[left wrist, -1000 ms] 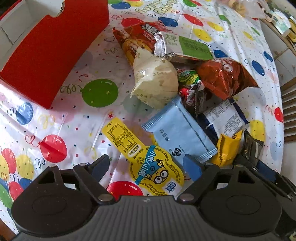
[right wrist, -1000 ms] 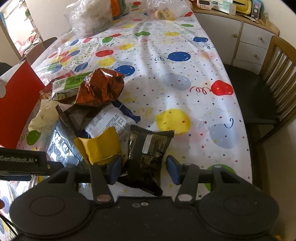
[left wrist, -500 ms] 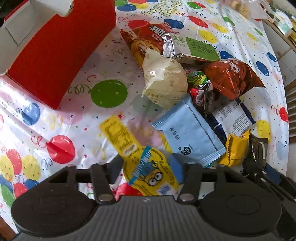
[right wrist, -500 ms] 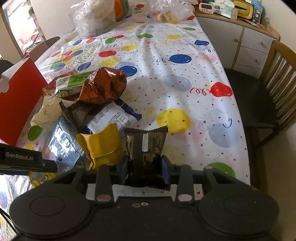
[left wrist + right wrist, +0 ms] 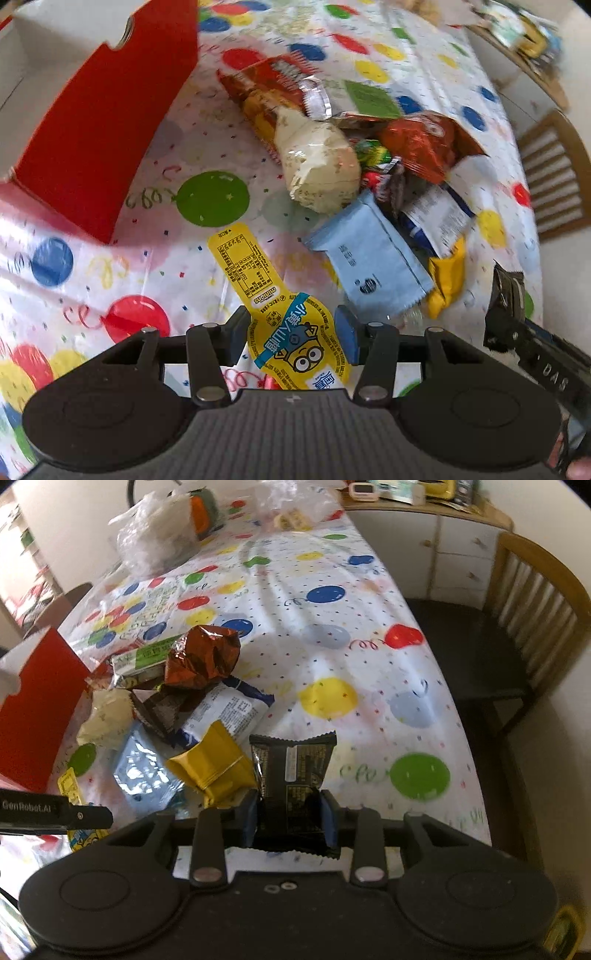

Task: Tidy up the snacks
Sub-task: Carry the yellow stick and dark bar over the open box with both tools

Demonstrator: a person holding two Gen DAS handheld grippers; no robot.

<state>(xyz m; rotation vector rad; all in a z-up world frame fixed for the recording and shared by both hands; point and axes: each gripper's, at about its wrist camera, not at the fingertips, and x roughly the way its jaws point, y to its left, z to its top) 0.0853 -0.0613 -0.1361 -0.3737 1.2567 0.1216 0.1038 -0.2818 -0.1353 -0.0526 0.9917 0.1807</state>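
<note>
My left gripper is shut on a yellow minion snack pack, lifted off the balloon tablecloth. My right gripper is shut on a black wrapped snack, also seen at the right edge of the left wrist view as the black snack. A pile of snacks lies ahead: a light blue packet, a cream bag, a brown foil bag, a yellow packet and a white and blue packet. An open red box stands at the left.
A wooden chair stands at the table's right side. Plastic bags sit at the far end of the table, with a white cabinet behind. The table's right half holds no snacks.
Both grippers went from open to shut: the left on the yellow minion pack, the right on the black snack. Both packs have since risen off the table.
</note>
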